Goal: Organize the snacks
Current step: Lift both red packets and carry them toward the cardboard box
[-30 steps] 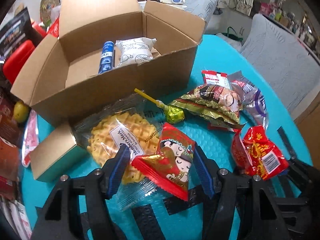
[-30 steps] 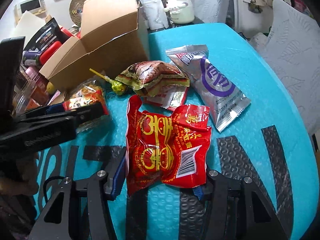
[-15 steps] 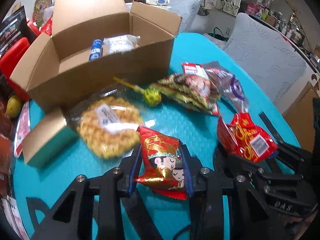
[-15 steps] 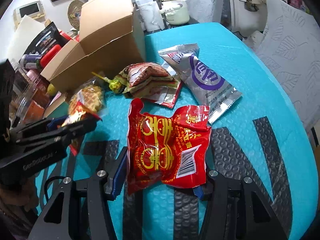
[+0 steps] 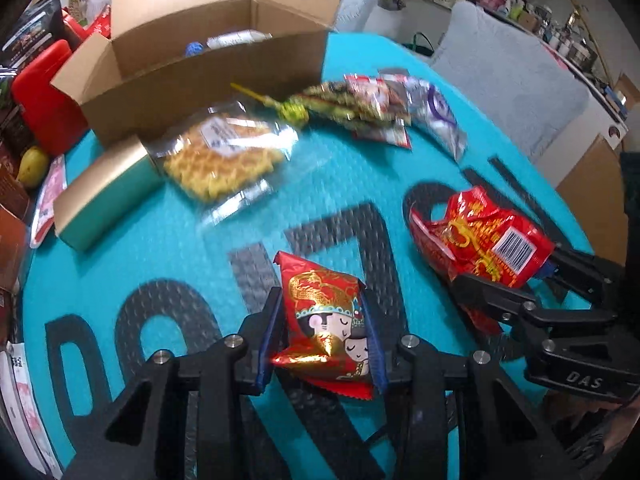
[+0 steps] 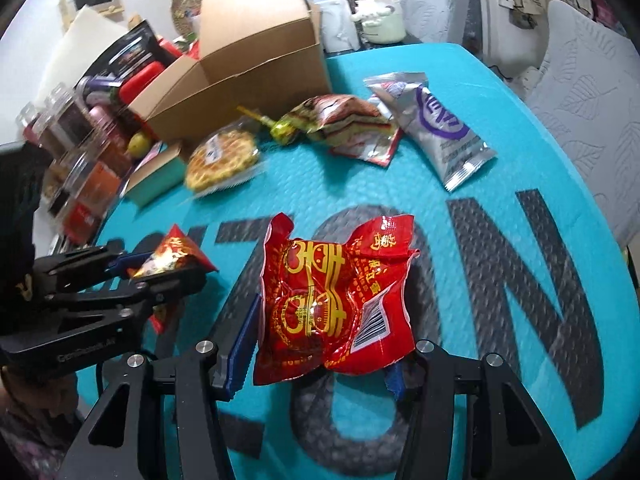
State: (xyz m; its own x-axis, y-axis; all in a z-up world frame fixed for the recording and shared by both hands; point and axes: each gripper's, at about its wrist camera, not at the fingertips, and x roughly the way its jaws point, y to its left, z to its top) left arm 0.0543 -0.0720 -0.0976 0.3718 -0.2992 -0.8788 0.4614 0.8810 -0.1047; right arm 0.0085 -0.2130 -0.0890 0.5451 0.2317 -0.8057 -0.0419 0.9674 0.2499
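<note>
**Both grippers loaded, carry to box pending**

Left gripper (image 5: 322, 344) is clamped on a small red packet with cartoon couple (image 5: 326, 320), blue pads pressing both sides; the packet looks lifted clear of the teal mat (image 5: 168, 248). Right gripper (image 6: 320, 344) is closed around a bigger red foil bag with barcode (image 6: 336, 300) — bag crumpled between the pads, also held above the mat. The two grippers sit near each other at the front of the table, each visible from the other's camera.

Open cardboard box (image 5: 208, 60) stands at the far side, flaps up, a couple of items already inside (blurred, can't identify). Left on the mat in front of it: waffle cookie pack (image 5: 224, 152) just beside a small teal-and-tan carton (image 5: 104, 196), a green lollipop (image 5: 294, 110), a gold-striped pack (image 5: 352, 108) lying over a flat red sachet (image 5: 384, 136), and a silver-purple pouch (image 6: 436, 128).

Step in hand, as I judge it: grasp done on both, transport to the box comes next. Next move calls for carrying each packet over the near wall of the box, high enough to clear the rim and the loose snacks in front, then releasing inside — one hand at a time would avoid the grippers crowding at the opening. Roughly a third through; five or six items not yet boxed.
</note>
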